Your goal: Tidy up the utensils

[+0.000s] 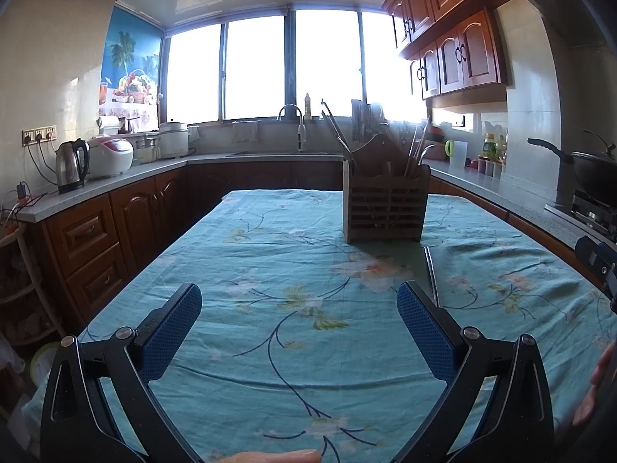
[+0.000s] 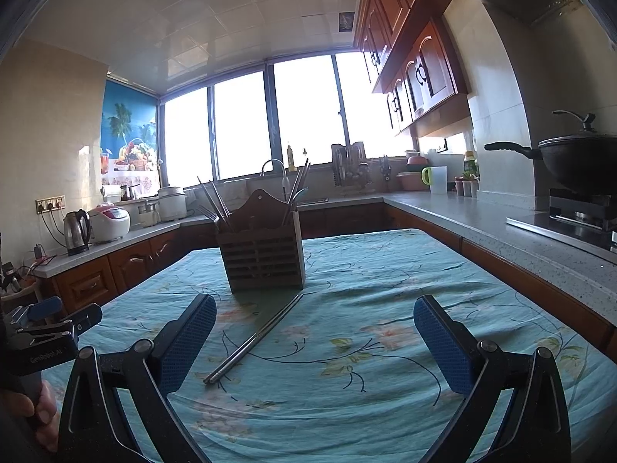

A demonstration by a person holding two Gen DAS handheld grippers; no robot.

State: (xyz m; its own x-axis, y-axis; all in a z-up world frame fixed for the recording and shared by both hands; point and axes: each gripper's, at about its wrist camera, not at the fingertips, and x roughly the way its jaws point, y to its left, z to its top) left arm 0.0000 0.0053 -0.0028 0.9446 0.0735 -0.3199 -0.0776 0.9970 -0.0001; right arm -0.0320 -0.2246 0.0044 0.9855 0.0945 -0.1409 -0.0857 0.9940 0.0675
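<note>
Left tool (image 1: pixel 299 305): fingers spread wide, nothing between the blue pads (image 1: pixel 171 333), held above the worktop (image 1: pixel 231 239), which carries a turquoise floral cloth.

Right tool (image 2: pixel 314 316): fingers likewise spread wide and empty, blue pads (image 2: pixel 443 347) clear of all items, also above the cloth.

Pair of metal chopsticks (image 2: pixel 256 337): flat on the cloth, side by side and touching, running diagonally from near the right tool's left finger up toward the base of the holder. In the left wrist view, only a thin metal strip (image 1: pixel 432 274), just beside the left tool's right finger.

Wooden utensil holder (image 2: pixel 262 258): upright on the worktop beyond the chopsticks, slatted front, raised back panel. Left compartment: chopsticks and a fork (image 2: pixel 210 214), leaning left. Right compartment: more metal utensils (image 2: pixel 297 189), leaning right; exact types not discernible.

Left edge of right wrist view: other tool's body with a hand (image 2: pixel 23 409) around its grip.

Background: kitchen counters, kettle (image 1: pixel 71 166), wok (image 2: pixel 578 158) on stove.
</note>
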